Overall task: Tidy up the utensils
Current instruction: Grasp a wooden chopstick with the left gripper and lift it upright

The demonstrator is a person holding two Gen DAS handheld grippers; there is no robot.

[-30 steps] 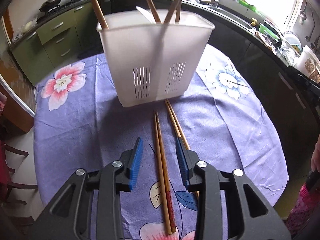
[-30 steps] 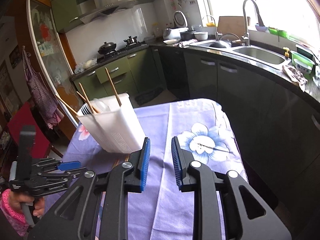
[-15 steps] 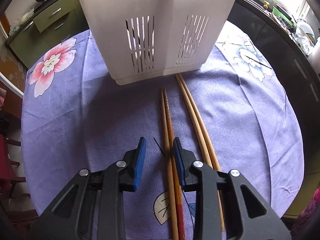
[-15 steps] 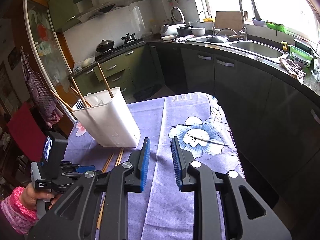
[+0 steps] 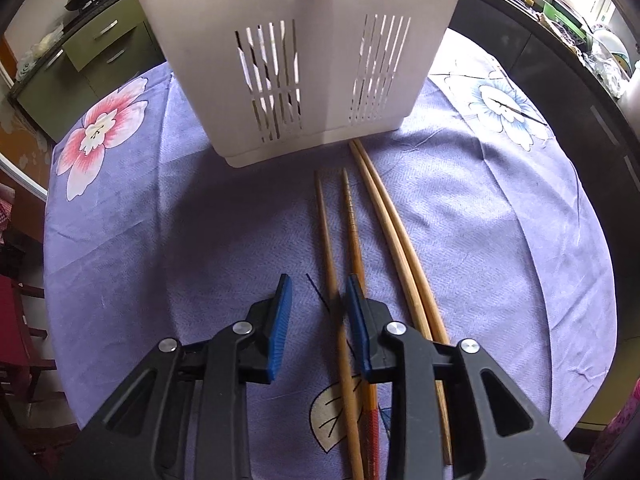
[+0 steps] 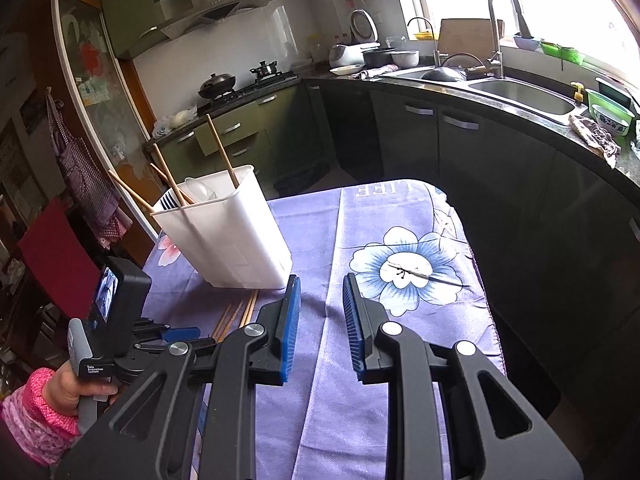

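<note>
Four wooden chopsticks lie on the purple flowered cloth in front of a white slotted utensil holder point(image 5: 304, 60). My left gripper point(image 5: 320, 320) points steeply down, low over them, jaws open. The leftmost chopstick point(image 5: 324, 232) runs between the jaws, close to the right pad point(image 5: 356, 320), not pinched. A darker chopstick point(image 5: 352, 224) with a red end passes under the right finger. A paler pair point(image 5: 392, 232) lies further right. My right gripper point(image 6: 322, 320) hovers open over bare cloth, holding nothing. In the right wrist view, the holder point(image 6: 228, 240) has several chopsticks point(image 6: 220, 148) standing in it.
A hand in a pink sleeve point(image 6: 60, 396) holds the left gripper at the table's left side. The table's right edge point(image 6: 480, 280) drops off toward dark cabinets. A counter with a sink point(image 6: 528, 96) curves behind. A red chair point(image 6: 52, 248) stands on the left.
The left gripper has come down toward the cloth and its jaws have narrowed around one chopstick. The two left chopsticks have spread apart at their tips. The right gripper has stayed put.
</note>
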